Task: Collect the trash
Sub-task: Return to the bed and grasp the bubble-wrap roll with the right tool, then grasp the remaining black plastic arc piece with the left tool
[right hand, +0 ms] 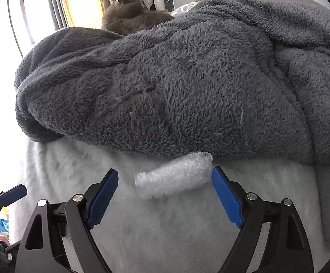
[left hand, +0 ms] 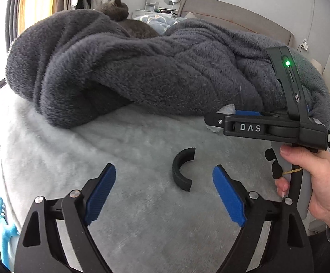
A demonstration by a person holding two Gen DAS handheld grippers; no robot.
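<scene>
On the left, our left gripper (left hand: 163, 192) hangs with its blue pads spread wide and nothing between them, low over the pale fluffy bedcover (left hand: 96, 154). Just ahead of it lies a black ribbed half-ring of plastic (left hand: 182, 170), standing on its curved edge with the open mouth of the C turned right. To take it well, we judge we should straddle the arc wall, not the gap, and press lightly so the pile does not swallow it.

Further right, our right gripper (right hand: 165, 193) is also spread apart and empty, with a small roll of clear bubble wrap (right hand: 174, 177) lying between its pads, its upper end touching or nearly touching the right pad. The roll's long axis runs from lower left to upper right, its far end tucked against the hem of the dark grey fleece blanket (right hand: 187, 79). We judge the grip should close across the roll's middle, square to that axis, clear of the blanket. A grey cat (right hand: 131, 11) rests beyond.
</scene>
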